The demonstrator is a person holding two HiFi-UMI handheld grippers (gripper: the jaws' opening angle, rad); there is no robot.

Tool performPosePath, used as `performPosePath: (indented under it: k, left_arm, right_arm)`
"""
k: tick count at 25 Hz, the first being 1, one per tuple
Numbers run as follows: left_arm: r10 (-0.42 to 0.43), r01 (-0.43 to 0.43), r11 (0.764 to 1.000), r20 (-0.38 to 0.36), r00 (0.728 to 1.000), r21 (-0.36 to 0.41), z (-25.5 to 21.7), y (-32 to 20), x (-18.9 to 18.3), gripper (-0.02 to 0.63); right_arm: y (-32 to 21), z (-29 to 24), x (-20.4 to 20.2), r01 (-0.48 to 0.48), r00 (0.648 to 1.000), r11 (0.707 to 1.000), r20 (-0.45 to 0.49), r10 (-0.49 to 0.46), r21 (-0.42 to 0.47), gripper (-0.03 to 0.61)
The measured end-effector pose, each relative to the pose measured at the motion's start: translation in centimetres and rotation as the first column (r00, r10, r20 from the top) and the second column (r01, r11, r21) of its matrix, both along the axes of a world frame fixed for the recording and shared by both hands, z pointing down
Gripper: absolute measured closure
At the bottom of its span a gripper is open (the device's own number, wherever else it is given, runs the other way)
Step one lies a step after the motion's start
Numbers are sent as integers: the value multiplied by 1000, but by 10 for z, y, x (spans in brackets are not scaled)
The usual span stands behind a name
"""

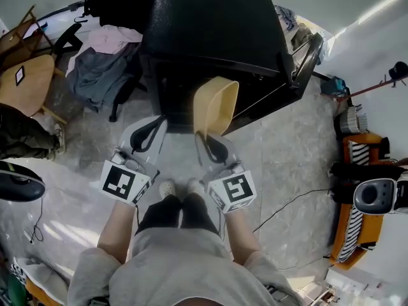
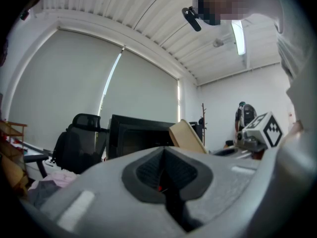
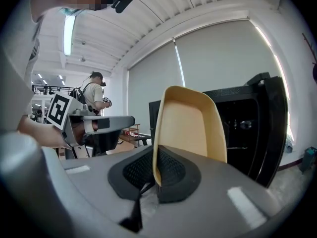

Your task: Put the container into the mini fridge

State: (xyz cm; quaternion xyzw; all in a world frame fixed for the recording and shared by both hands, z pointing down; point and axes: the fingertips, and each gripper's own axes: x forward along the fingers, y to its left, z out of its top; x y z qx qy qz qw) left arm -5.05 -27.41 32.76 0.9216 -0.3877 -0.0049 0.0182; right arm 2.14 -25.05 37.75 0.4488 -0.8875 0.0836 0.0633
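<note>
Head view: the R gripper (image 1: 210, 146) pinches the tan container (image 1: 215, 106) by its near rim, so the tub sticks out ahead of the jaws, hollow side facing up at me. It's in the air just in front of the black mini fridge (image 1: 210, 24), at the mouth of the dark opening and, as I judge it, not yet inside. The door (image 1: 307, 56) is swung out to the R, which leaves a straight path in. My guess is the rim grip is there to lead with the far end. The L gripper (image 1: 148, 132) sits beside it, apart from the tub and carrying nothing, prob. parked out of the way.

L gripper view: the jaws are pressed together w/ nothing between the pads. Beyond them I see the tub's edge and the fridge front.

R gripper view: the pads close on the thin wall of the tub, one pad inside and one outside. The tub rises tilted above them, w/ the open fridge and its shelf just behind. Risk, imo: a one-edge hold could let it swivel if it touches the frame.
</note>
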Motion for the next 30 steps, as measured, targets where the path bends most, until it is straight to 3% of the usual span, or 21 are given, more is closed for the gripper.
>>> performPosePath:
  k: [17,30]
  left_arm:
    - [-72,72,995,-2,997,-69,60,-17,12,614]
    - [-127,127,988,10,992,-87,117,-21,11,614]
  right_arm:
    - [-22,108,5,128,983,977,-112,-148,-171,569]
    - [-57,205,18,190,910,940,-309,-277,-285,569]
